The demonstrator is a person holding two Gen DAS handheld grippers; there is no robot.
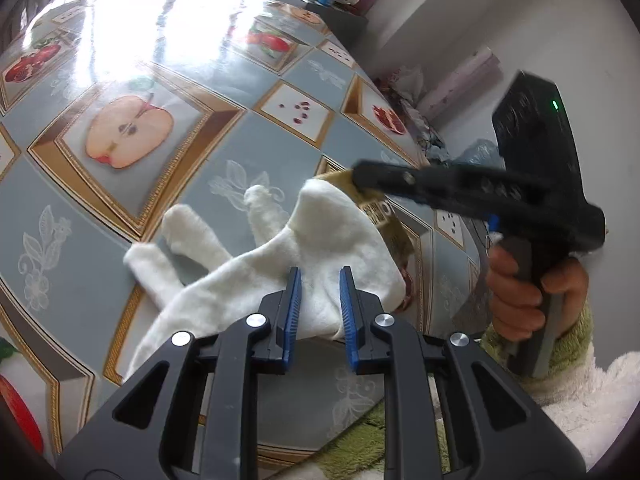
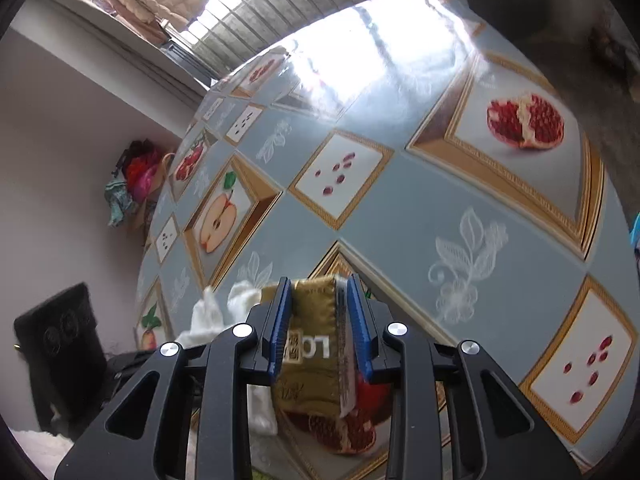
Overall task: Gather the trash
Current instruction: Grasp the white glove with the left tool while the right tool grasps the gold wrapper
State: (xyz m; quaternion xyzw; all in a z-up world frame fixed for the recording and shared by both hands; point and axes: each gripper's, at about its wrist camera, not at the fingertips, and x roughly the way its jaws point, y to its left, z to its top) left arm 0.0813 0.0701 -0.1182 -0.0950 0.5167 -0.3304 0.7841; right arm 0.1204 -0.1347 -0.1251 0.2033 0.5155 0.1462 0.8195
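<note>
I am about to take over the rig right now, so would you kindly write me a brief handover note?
Left gripper: jaws closed on the cuff end of the white glove, whose fingers still lie on the fruit-print tablecloth.
Right gripper: jaws pinching the gold packet from both sides; the packet sits at the near edge of the table, beside the glove.
Done: both pieces appear gripped.
Left: neither is lifted clear yet. No bin or bag shows in either view, so you will have to find where the trash goes, then carry both there and release.
</note>
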